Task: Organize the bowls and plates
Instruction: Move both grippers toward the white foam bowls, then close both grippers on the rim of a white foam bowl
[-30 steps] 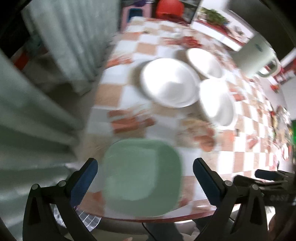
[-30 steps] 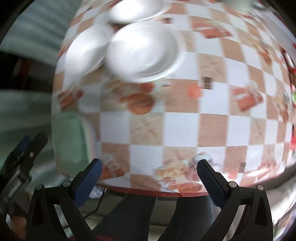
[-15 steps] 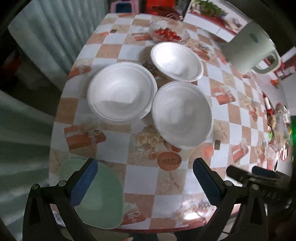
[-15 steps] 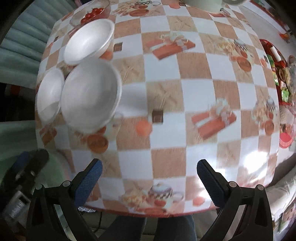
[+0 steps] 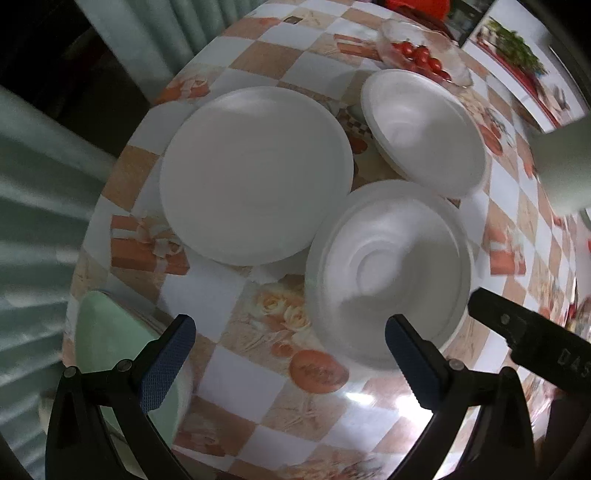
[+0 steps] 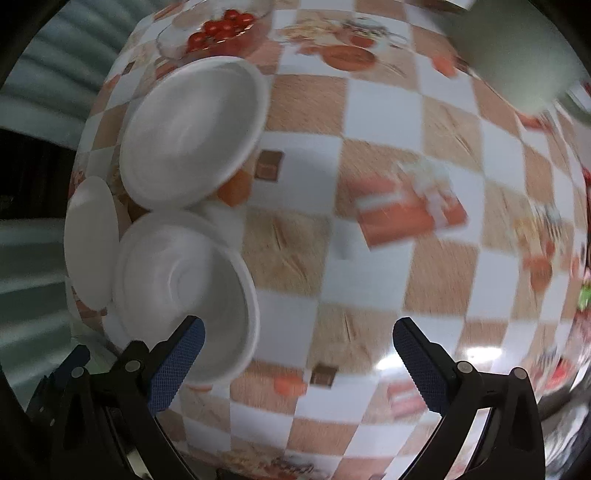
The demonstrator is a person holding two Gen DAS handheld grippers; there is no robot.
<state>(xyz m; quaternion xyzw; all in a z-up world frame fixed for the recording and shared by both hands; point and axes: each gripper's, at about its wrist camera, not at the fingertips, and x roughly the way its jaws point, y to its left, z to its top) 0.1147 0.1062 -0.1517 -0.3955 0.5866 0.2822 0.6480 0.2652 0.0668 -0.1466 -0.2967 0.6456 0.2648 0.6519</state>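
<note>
plate [image 5: 255, 173] left | near bowl [image 5: 388, 269] right of it | far bowl [image 5: 424, 133] behind

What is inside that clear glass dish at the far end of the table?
Small red tomatoes sit inside the glass dish. The nearer white bowl hides part of its near side, so anything lower in the dish cannot be seen.

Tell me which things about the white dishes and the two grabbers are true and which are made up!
1. Both the left gripper and the right gripper are open and hold nothing. True.
2. The flat white round plate is stacked inside a bowl. False: it lies on the checkered tablecloth beside the near white foam bowl.
3. Red cherry tomatoes sit in a clear dish. True.
4. The pale green square plate is in the table's middle. False: it sits at the edge.
</note>
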